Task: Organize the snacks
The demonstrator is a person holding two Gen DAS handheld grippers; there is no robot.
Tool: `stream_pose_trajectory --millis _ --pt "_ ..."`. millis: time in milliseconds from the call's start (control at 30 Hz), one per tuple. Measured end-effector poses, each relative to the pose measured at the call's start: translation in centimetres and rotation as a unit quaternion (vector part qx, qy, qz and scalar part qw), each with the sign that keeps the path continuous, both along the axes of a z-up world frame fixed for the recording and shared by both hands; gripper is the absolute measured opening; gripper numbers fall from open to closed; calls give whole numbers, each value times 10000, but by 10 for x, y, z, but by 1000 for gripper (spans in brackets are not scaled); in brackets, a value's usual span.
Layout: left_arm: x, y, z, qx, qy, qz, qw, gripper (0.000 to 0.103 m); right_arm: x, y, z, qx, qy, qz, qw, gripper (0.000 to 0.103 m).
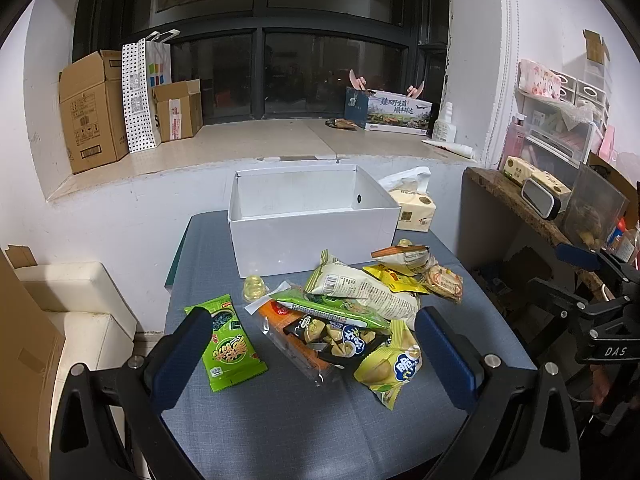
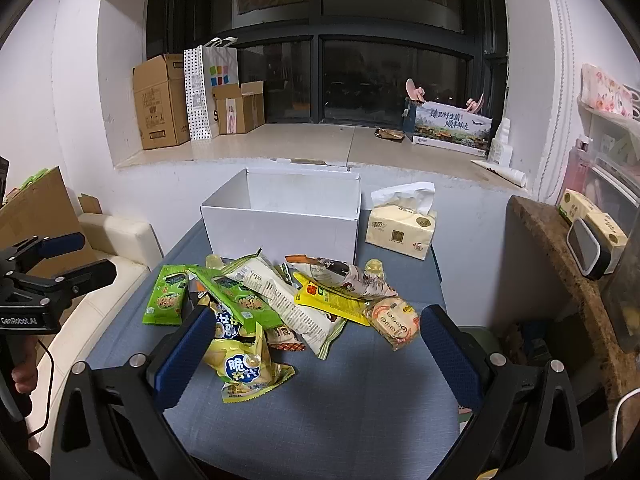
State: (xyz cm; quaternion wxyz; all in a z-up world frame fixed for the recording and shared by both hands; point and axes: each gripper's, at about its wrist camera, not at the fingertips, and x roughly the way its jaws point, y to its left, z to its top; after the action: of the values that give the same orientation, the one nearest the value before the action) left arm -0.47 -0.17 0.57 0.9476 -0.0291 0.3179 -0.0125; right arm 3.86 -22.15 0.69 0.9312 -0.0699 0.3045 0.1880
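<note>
A white box [image 1: 314, 236] sits open and apparently empty at the back of the blue tabletop [image 1: 280, 420], likely meant to receive the snacks [image 1: 352, 304] heaped just in front of it. Both the left gripper [image 1: 314, 360] and right gripper [image 2: 316, 354] hover near the pile, jaws spread wide, holding nothing. A long pale bag [image 2: 288, 304] runs diagonally away from the box; left of the pile, a green packet [image 1: 230, 346] lies apart, its long axis toward the box.

Printed "DAS" on right tool [image 1: 576, 280]. Printed "GenRobot.AI" on left tool [image 2: 80, 256]. Printed "脆" on yellow bag [image 2: 244, 368]. Remaining package text illegible.
</note>
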Motion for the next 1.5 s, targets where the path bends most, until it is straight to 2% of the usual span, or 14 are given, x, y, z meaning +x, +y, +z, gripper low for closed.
stream_pose_trajectory --millis 400,500,700,833,967,1033,1067,1100,1200,1267,1333,1500 --pt "2 3 0 -109 5 -6 9999 103 11 3 -12 -18 -41 232 9997 103" --pt "3 5 -3 -157 32 -3 9999 103 36 2 -27 -58 37 382 9992 103" --pt "6 9 -10 -185 90 -35 9998 103 118 7 -80 -523 554 423 9962 103" --pt "7 11 -15 -184 138 -58 9997 103 168 12 -109 -505 928 501 9931 103" --pt "10 16 -22 -200 235 4 9995 103 198 26 -130 -823 1052 638 9890 102" --pt "11 22 -26 -222 286 81 9993 103 205 32 -136 -959 1067 662 9874 89" --pt "11 25 -28 -240 306 108 9992 103 208 33 -140 -1001 1140 667 9862 66" --pt "12 28 -31 -261 322 139 9990 103 211 33 -143 -1031 1222 657 9849 49" --pt "13 38 -39 -329 383 244 9984 103 209 28 -141 -899 1117 691 9873 34" --pt "15 46 -44 -392 406 313 9979 103 206 19 -133 -636 1027 694 9902 28" --pt "18 53 -49 -462 427 383 9973 103 201 13 -122 -397 945 791 9916 27" --pt "37 70 -69 -574 659 628 9942 103 180 10 -95 -330 513 848 9945 26"
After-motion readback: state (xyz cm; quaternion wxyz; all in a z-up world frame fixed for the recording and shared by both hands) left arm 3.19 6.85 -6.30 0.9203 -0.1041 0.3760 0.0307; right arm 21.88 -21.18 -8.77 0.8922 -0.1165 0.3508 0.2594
